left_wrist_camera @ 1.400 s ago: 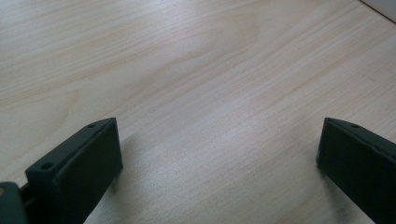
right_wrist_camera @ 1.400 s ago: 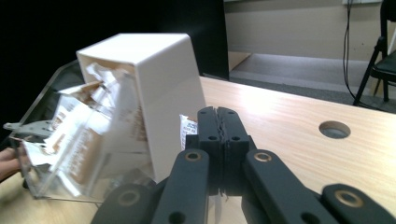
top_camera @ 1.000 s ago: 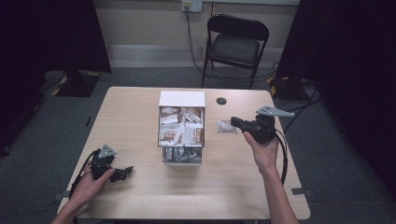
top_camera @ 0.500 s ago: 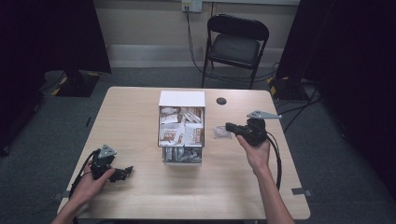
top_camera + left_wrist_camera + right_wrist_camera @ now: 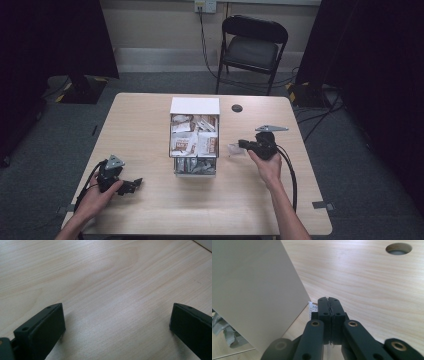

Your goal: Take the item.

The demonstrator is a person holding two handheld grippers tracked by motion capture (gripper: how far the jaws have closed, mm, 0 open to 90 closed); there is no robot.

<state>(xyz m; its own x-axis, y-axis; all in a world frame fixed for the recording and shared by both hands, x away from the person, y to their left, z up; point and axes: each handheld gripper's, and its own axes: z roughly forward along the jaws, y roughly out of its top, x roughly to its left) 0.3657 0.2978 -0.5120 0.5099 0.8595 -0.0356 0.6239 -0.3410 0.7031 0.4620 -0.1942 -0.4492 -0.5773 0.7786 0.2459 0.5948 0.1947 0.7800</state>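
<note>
Small clear-and-white packet (image 5: pixel 234 148), pinched at one edge, low over table just right of box.

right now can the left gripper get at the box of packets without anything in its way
Probably yes. The left gripper rests open on the table, and bare wood lies between it and the box. The right gripper, shut on a small packet, sits at the box's far side.

Left tool (image 5: pixel 131 185) gapes wide — right tool (image 5: pixel 244 144) pinched closed.
</note>
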